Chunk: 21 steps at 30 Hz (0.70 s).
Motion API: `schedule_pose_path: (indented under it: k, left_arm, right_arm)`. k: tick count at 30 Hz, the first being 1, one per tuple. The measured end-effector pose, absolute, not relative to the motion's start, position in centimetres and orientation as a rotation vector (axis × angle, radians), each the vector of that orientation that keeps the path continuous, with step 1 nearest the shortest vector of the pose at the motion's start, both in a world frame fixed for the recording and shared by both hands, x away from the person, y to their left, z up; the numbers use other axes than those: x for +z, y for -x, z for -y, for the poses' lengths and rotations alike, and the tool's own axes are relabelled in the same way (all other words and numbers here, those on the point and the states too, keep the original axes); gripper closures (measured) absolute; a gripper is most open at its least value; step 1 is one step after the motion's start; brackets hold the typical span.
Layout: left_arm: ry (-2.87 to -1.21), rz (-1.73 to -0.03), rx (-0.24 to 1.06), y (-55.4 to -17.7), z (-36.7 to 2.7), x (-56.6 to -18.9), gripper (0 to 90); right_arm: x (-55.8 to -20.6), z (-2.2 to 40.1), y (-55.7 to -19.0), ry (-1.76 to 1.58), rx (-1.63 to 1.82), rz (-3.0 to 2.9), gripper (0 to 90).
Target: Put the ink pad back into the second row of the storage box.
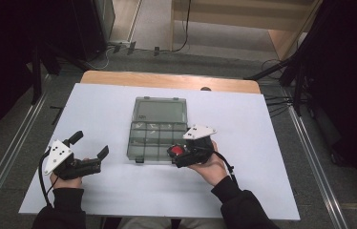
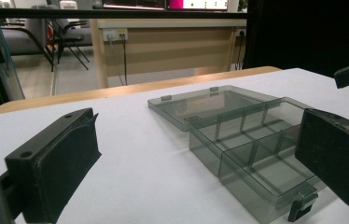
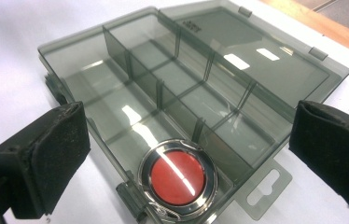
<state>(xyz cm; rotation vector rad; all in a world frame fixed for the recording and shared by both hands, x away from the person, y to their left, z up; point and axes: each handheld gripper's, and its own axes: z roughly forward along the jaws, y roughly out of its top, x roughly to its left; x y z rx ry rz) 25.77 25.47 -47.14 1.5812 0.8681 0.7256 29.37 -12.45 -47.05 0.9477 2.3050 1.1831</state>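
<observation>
The right tongs (image 3: 182, 154) stand wide open, both pads clear of any object. Between and just beyond them lies a round red disc with a chrome rim (image 3: 178, 178), seated in the near corner compartment of a smoke-grey clear plastic organizer box (image 3: 116, 88). Nothing presses on the disc; the jaws flank it without contact. The box's hinged lid (image 3: 256, 60) lies folded flat on the counter (image 1: 243, 124) beyond the compartments, away from the right tongs. In the high view the right tongs (image 1: 179, 153) sit at the box's near right corner.

The left tongs (image 1: 90, 145) are also fully open and hold nothing. They rest apart from the box, which lies ahead of them and to their right (image 2: 252, 149). A white sheet covers the counter.
</observation>
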Motion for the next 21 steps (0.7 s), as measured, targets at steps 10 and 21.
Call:
schedule_pose_path:
  k: [10, 21]
  left_arm:
    - [-1.582, -0.867, 0.726, -25.7, -25.5, -47.1, 0.0]
    - [-1.583, -0.87, 0.729, -25.7, -25.5, -47.1, 0.0]
  right_arm:
    - [-45.9, 14.2, -28.7, -0.999, 1.258, -2.211, 0.0]
    - [-45.1, 16.8, -28.0, -1.05, 1.269, -2.133, 0.0]
